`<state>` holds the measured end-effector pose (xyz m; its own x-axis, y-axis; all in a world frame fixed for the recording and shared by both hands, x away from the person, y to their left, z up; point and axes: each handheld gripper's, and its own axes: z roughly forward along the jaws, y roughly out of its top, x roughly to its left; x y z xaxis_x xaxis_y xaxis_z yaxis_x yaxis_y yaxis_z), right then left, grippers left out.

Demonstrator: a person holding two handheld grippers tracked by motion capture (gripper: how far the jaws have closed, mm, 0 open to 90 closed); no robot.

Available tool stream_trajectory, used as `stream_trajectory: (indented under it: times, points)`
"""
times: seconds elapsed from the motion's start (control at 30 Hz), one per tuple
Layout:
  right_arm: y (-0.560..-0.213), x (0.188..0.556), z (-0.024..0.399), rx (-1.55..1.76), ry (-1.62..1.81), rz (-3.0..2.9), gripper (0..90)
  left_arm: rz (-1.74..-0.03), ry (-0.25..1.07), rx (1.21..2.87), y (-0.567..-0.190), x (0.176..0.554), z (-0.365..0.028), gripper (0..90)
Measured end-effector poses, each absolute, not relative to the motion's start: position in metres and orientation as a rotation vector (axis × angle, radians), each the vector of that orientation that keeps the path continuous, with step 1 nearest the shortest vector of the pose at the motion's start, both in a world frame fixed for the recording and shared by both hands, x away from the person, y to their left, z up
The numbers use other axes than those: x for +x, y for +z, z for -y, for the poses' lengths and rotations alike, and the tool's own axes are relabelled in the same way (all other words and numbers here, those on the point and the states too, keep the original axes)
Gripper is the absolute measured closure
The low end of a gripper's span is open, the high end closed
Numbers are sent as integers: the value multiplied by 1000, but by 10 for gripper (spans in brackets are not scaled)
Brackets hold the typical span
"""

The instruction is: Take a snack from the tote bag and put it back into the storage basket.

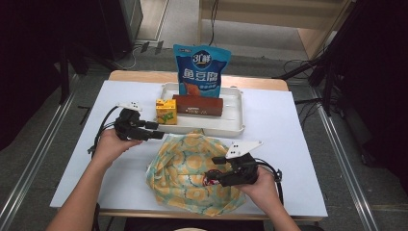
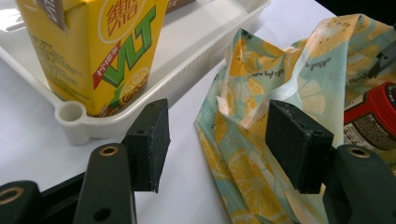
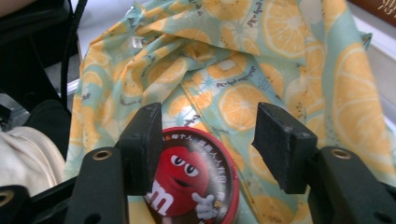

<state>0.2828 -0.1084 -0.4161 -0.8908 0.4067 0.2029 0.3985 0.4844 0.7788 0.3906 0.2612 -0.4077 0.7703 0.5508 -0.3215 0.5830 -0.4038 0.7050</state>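
The right tongs (image 1: 216,177) hang over the lemon-print bag (image 1: 185,173) at the near edge of the desk (image 1: 279,144), open, with a red candy tub (image 3: 194,182) lying loose between the pads; the left tongs (image 1: 156,131) are open and empty by the bag's far corner; beyond sits a white tray (image 1: 233,122) with a yellow drink carton (image 1: 166,111), a brown box (image 1: 198,105) and a blue snack pouch (image 1: 201,70).

Thin crinkled cloth bag (image 1: 185,175), glossy plastic tray (image 1: 234,121), matt rough tongs pads (image 3: 280,140).

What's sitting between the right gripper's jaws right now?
A red-lidded candy tub lies on the lemon-print bag between the right gripper's open jaws, in the right gripper view.
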Motion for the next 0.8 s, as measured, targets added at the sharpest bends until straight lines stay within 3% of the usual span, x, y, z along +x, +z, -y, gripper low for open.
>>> stream_trajectory:
  times: [0.37, 0.8]
  points:
    - [-420, 277, 106, 729, 1387, -2708, 416, -851, -41, 2095, -408, 392, -260, 407]
    - [-423, 268, 102, 734, 1370, -2729, 303, -853, -38, 2093, -407, 393, -260, 410]
